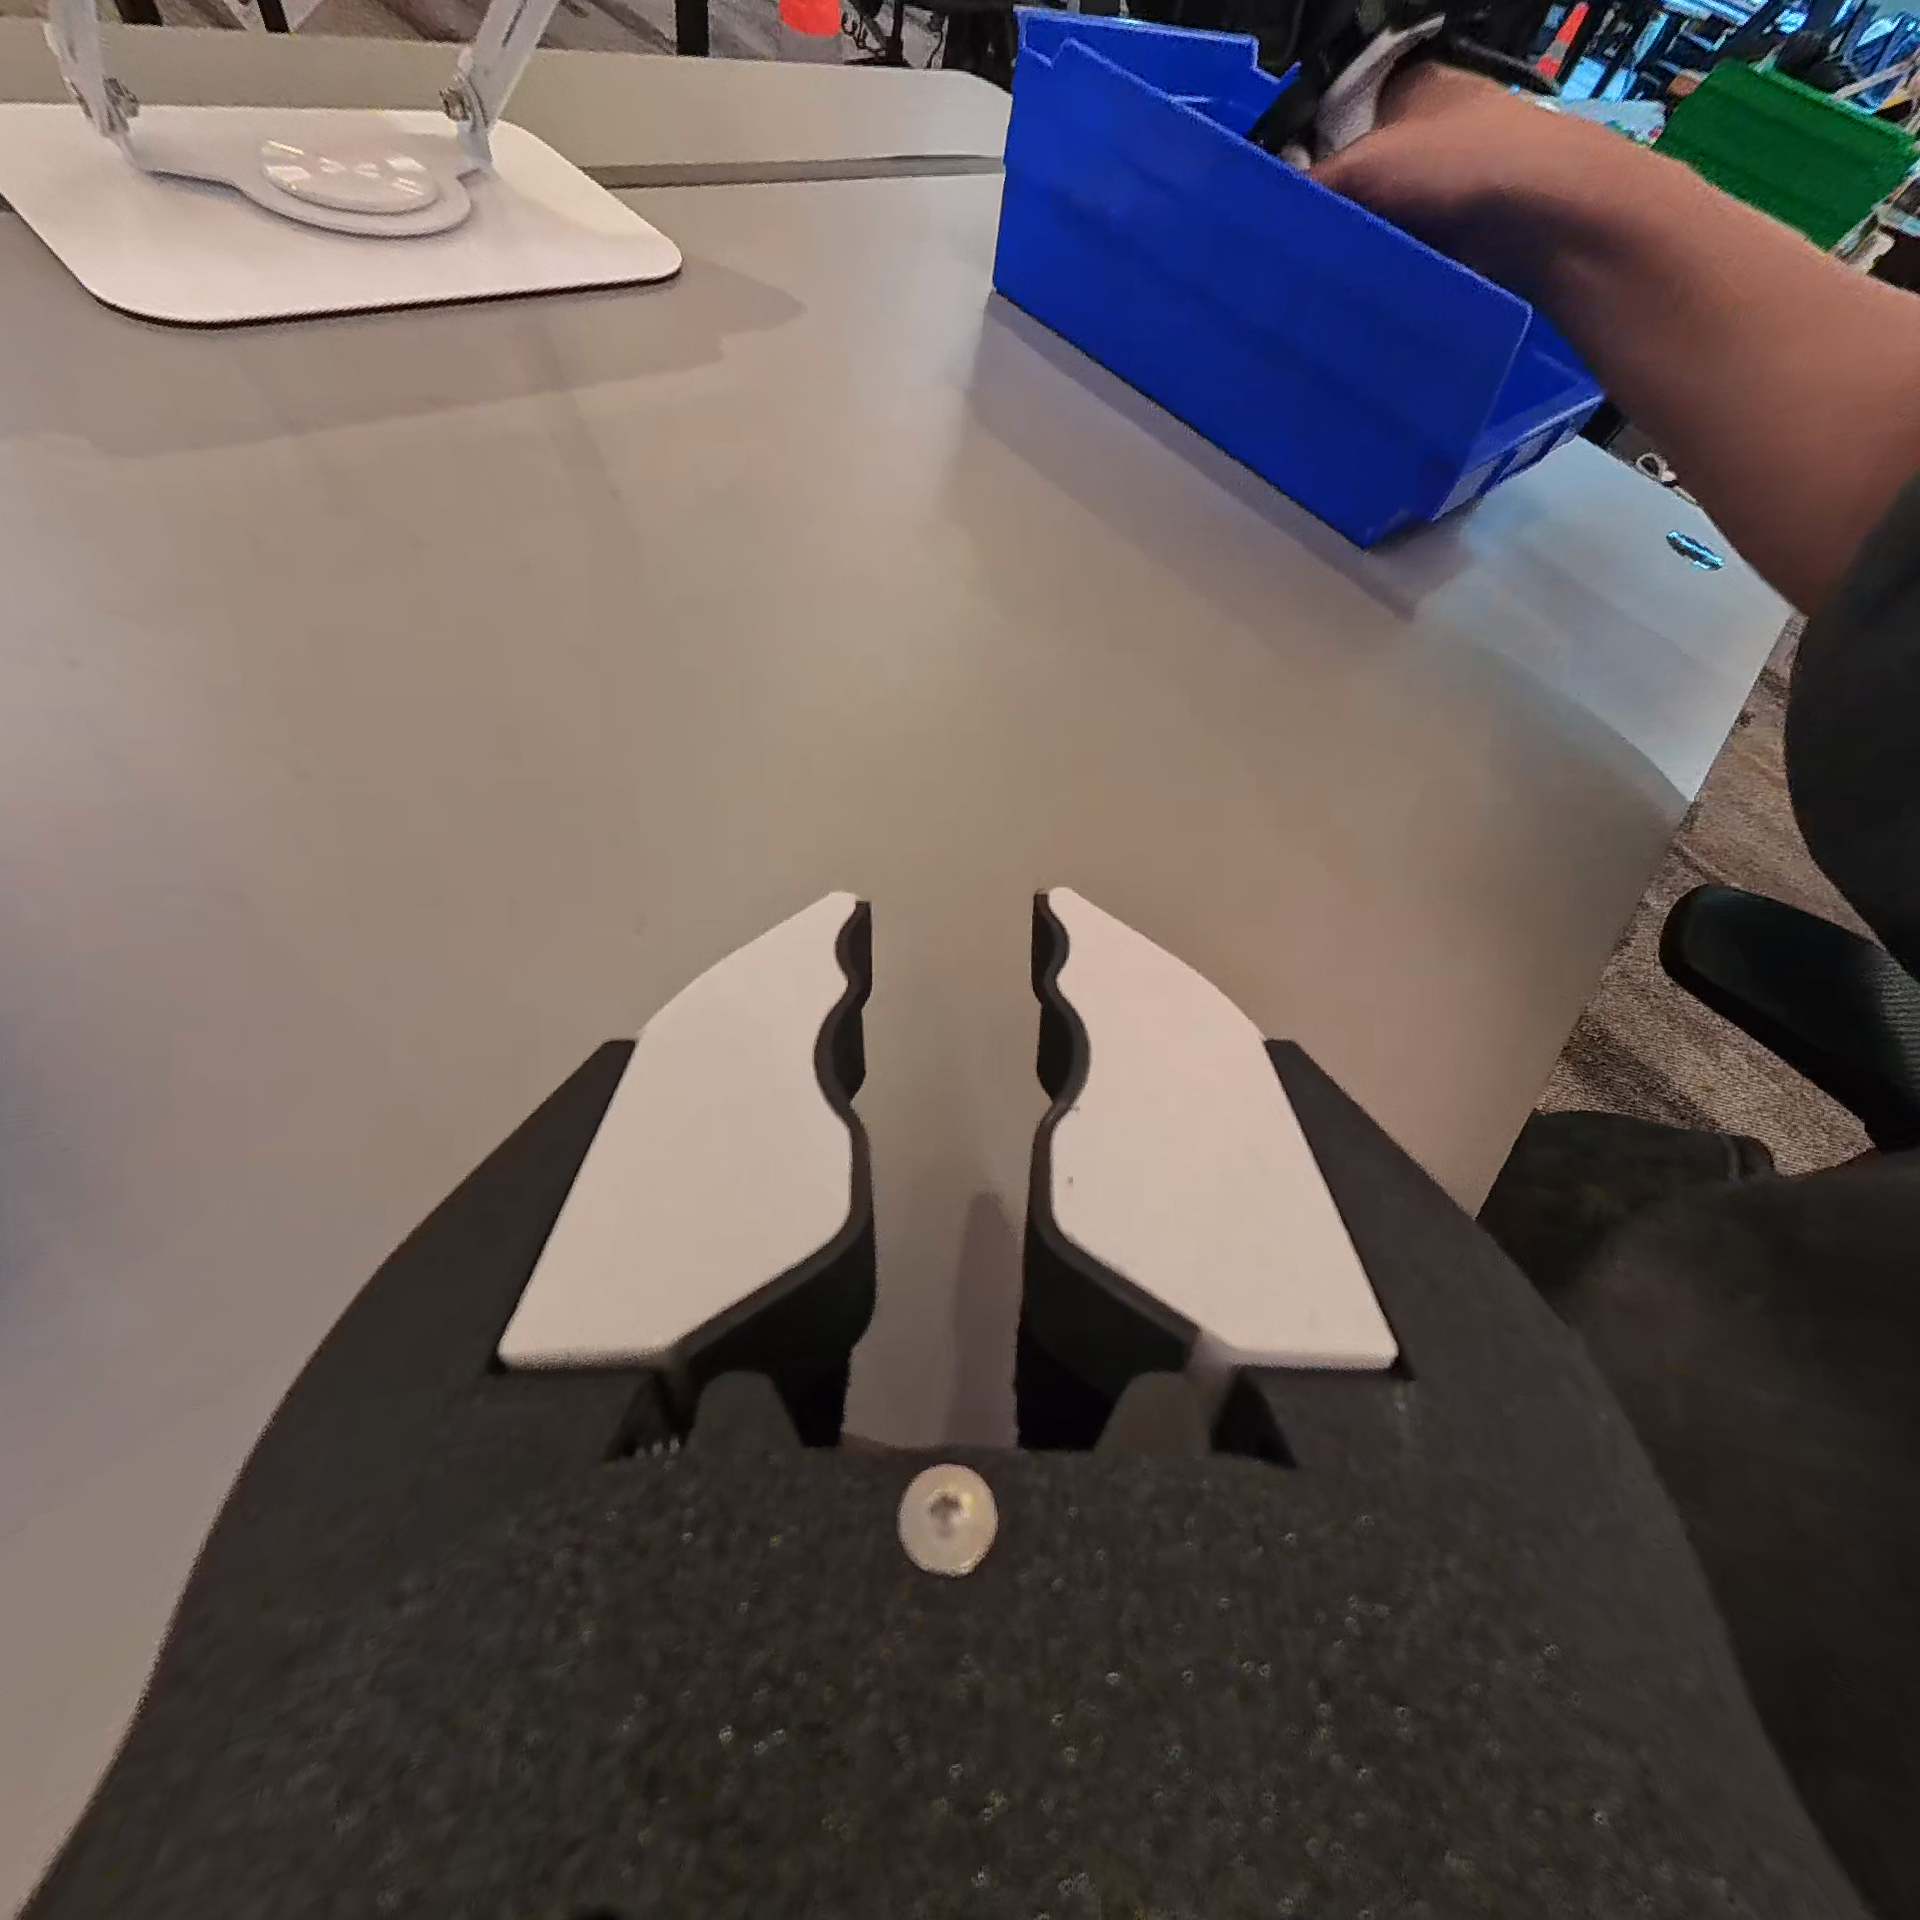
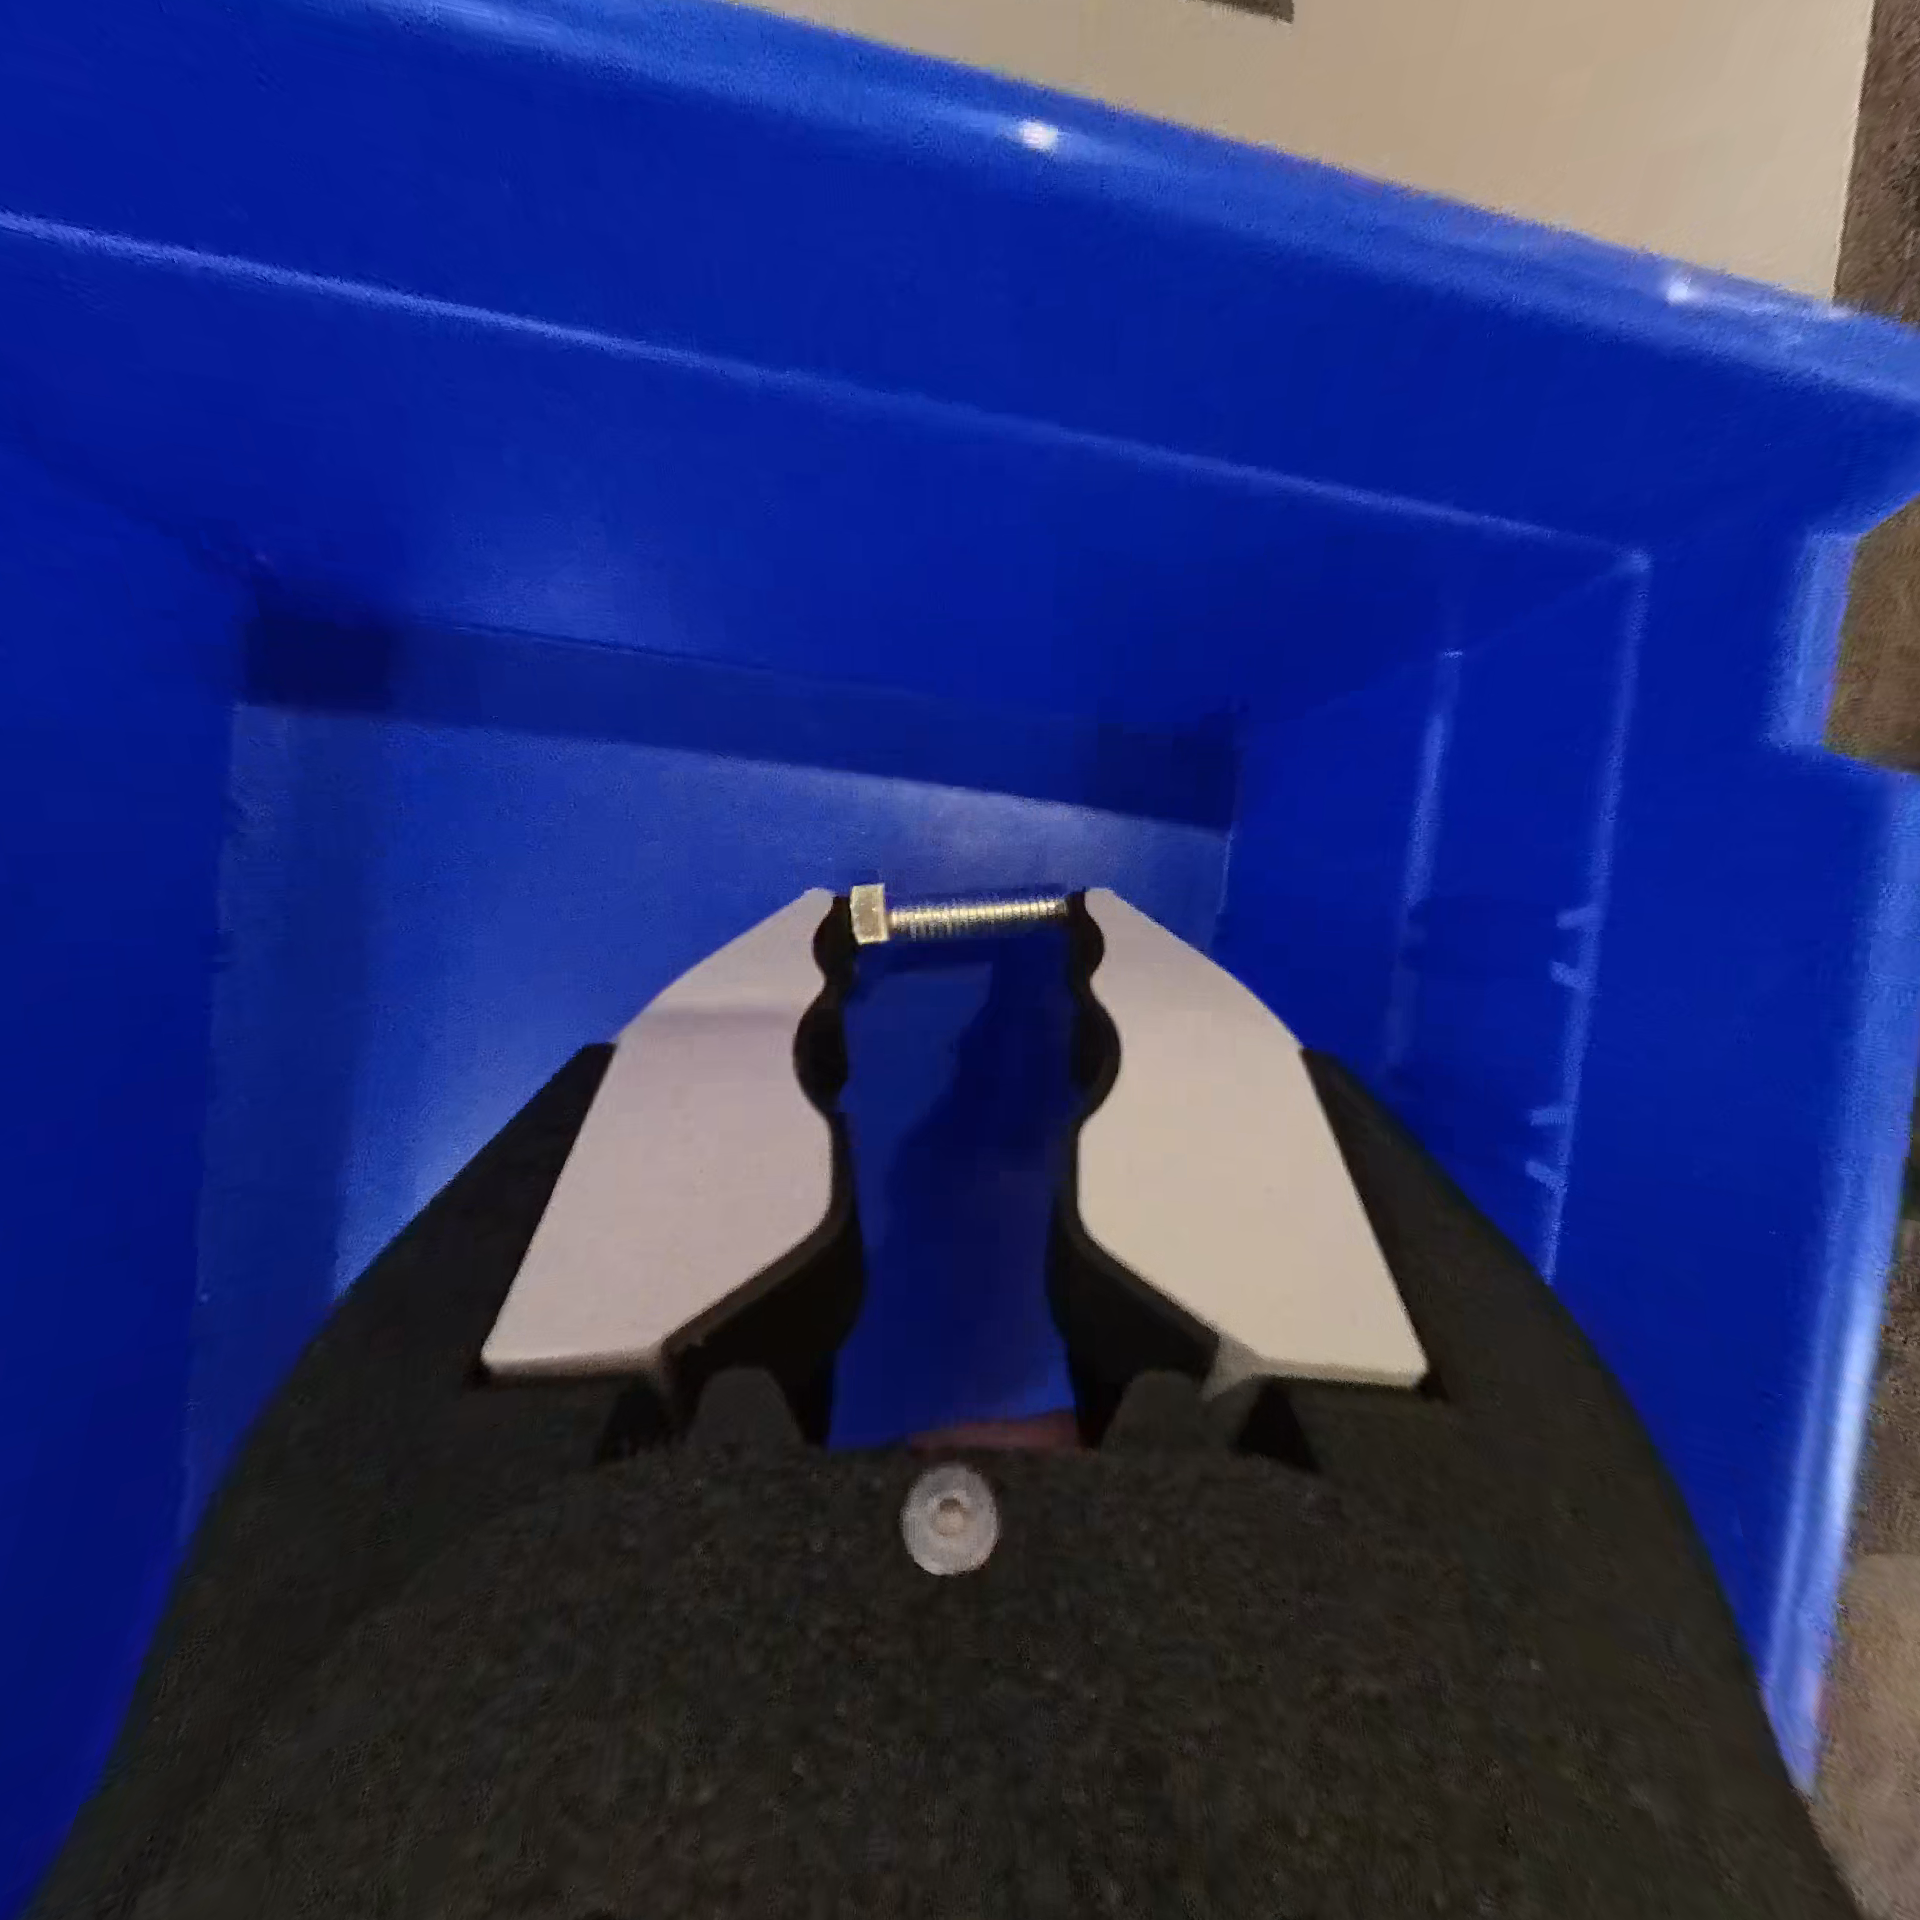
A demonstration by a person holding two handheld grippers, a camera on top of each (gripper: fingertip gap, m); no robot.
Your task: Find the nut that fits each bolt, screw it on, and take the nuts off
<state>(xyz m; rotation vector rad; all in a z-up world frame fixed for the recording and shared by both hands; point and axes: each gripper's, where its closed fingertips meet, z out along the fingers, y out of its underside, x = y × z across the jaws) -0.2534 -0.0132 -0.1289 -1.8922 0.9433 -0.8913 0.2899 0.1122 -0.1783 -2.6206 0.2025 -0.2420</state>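
The right tongs [image 2: 961, 914] reach down into the blue bin [image 2: 623, 499] and grip a small silver bolt [image 2: 956, 921] across its length, head against one tip and threaded end against the other, so the bolt bridges the gap right at the tips of the fingers [image 2: 686, 1174]. It is pinched end to end, not around its shank, and whether it is lifted off the bin's floor or touching it cannot be told. No nut shows anywhere in either view, and the part of the bin's floor that can be seen around the bolt holds nothing else. Seen from the left wrist camera, the bin [image 1: 1247, 301] stands toward the far right edge of the grey tabletop [image 1: 520, 675], and a person's hand [image 1: 1455, 177] reaches into it from the right. The left tongs [image 1: 951, 909] hang well short of the bin over bare tabletop, parted and holding nothing. A white stand [image 1: 332, 208] sits far to the left of the bin. The step in hand looks like fetching a bolt, so the task appears to be near its start: nothing is threaded yet. The next move probably calls for lifting the bolt out over the bin's wall without loosening the pinch, since an end-to-end hold on so small a part could let it pivot and drop, and then regripping it so the thread is free.
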